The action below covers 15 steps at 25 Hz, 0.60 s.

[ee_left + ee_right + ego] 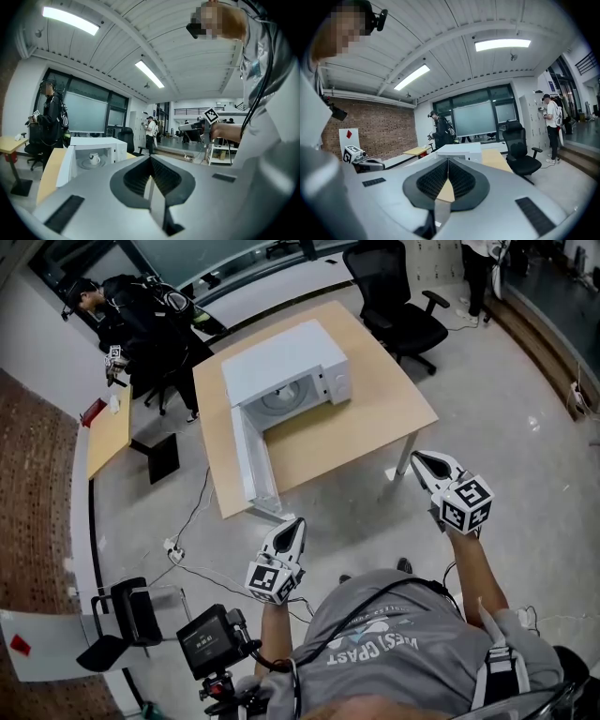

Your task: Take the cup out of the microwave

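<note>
Approach stage: left claw (292,524) and right claw (419,458), both closed and empty, must next reach the cup (94,158) inside the open microwave (281,362).

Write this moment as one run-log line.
microwave: door open | cup: inside | left gripper: shut, empty | right gripper: shut, empty | stage: cup not yet reached

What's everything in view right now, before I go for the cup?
microwave: one, white, door open, on the table
cup: one, white, inside the microwave
table: one, light wood, centre
office chair: one, black, beyond the table
side desk: one, light wood, far left
bystander in black: one, by the side desk
second bystander: one, top right
camera: one, black, near left
left gripper: grey, jaws shut, empty
right gripper: grey, jaws shut, empty
</note>
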Each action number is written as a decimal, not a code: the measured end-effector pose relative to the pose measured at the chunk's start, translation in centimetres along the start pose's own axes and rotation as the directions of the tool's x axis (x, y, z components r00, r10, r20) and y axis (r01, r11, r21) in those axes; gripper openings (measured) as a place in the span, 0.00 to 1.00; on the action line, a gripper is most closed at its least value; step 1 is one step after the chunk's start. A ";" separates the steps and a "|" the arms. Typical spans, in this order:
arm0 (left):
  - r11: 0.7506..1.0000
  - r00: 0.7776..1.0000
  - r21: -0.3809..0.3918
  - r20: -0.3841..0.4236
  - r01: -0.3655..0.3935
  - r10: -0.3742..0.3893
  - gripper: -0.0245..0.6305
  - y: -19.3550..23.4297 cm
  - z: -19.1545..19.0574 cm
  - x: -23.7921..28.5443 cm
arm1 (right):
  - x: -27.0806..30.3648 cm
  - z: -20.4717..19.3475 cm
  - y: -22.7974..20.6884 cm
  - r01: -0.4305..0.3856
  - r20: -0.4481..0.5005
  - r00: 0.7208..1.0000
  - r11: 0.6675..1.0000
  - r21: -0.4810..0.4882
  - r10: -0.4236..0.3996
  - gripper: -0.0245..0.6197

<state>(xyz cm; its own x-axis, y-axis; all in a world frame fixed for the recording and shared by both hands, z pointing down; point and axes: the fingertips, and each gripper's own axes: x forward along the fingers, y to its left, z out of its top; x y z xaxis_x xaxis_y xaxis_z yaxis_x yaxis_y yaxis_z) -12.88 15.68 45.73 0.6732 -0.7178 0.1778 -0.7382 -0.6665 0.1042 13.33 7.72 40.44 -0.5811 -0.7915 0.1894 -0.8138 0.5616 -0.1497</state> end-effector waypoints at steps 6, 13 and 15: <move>1.000 1.000 0.001 0.004 -0.010 0.010 0.10 1.5 0.0 -0.4 | 1.4 0.4 0.7 -0.007 0.002 1.000 1.000 -0.005 0.007 0.06; 1.000 1.000 0.008 0.016 -0.023 0.023 0.10 3.5 0.3 -1.7 | 3.4 1.0 2.1 -0.018 0.010 1.000 1.000 -0.013 0.018 0.06; 1.000 0.999 0.010 0.019 -0.030 0.029 0.10 4.2 0.5 -2.3 | 4.1 1.4 2.9 -0.025 0.016 1.000 1.000 -0.016 0.025 0.06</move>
<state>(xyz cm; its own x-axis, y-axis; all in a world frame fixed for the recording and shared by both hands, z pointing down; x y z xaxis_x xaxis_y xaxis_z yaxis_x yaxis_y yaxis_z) -17.55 14.44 45.29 0.6519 -0.7409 0.1618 -0.7573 -0.6469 0.0892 8.63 5.77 39.46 -0.6011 -0.7809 0.1698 -0.7991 0.5848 -0.1393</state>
